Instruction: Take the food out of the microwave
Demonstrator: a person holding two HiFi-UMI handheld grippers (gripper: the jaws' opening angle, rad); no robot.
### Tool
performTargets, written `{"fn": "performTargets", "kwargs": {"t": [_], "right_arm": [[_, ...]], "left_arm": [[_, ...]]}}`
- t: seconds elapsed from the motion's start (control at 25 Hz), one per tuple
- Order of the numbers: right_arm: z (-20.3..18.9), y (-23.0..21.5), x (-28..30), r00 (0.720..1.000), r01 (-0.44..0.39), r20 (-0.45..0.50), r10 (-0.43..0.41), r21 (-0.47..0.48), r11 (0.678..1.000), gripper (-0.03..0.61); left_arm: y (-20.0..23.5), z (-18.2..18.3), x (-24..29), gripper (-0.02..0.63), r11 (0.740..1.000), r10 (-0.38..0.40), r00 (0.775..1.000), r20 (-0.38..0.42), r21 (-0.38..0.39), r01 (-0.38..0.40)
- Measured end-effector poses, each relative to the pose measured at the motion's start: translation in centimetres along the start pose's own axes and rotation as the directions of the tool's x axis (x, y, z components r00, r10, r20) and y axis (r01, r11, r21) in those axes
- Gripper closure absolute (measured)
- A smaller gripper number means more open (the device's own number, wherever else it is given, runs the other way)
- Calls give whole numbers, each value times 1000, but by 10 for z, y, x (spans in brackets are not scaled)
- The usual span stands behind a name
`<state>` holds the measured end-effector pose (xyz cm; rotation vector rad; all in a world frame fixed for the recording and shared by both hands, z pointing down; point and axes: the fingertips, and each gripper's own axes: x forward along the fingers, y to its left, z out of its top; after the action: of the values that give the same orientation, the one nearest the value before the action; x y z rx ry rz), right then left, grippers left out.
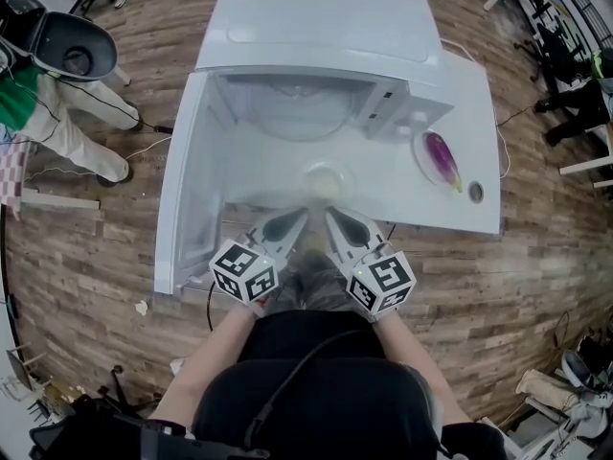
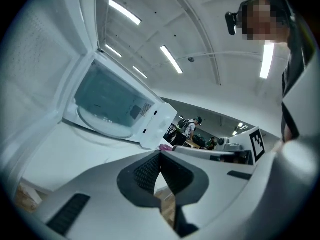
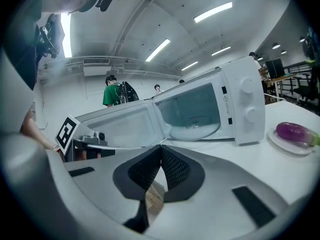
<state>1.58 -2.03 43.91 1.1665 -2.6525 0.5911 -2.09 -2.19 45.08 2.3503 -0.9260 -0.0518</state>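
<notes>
The microwave [image 1: 316,27] stands on the white tabletop [image 1: 469,113] with its door [image 1: 187,180] swung wide to the left, and the glass turntable [image 3: 195,131] shows inside the cavity. The food, a purple eggplant [image 1: 442,156], lies on a small plate [image 1: 419,149] on the tabletop just right of the microwave, outside it and near its control panel.

Both tools hover side by side at the near edge of the tabletop, in front of the opening and angled towards each other. The left hand-held gripper [image 1: 301,215] has its jaws pressed together, the ribbed pads meeting with nothing between them. The right hand-held gripper [image 1: 331,215] is the same: closed tight and holding nothing. Neither touches the microwave, the plate or the eggplant.

A person in a green top [image 3: 111,95] stands well behind the tabletop. Wood-plank floor [image 1: 96,228] surrounds the tabletop.
</notes>
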Motion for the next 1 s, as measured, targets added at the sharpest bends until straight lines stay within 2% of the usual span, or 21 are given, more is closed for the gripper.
{"fn": "performTargets", "kwargs": {"t": [0.44, 1.0], "right_arm": [[20, 5, 0, 999, -18, 38, 21, -69, 997, 558], [34, 8, 0, 998, -22, 59, 30, -136, 990, 558]], "left_arm": [[-6, 21, -1, 603, 996, 11, 999, 49, 87, -15], [-10, 35, 6, 603, 993, 0, 997, 81, 118, -9]]}}
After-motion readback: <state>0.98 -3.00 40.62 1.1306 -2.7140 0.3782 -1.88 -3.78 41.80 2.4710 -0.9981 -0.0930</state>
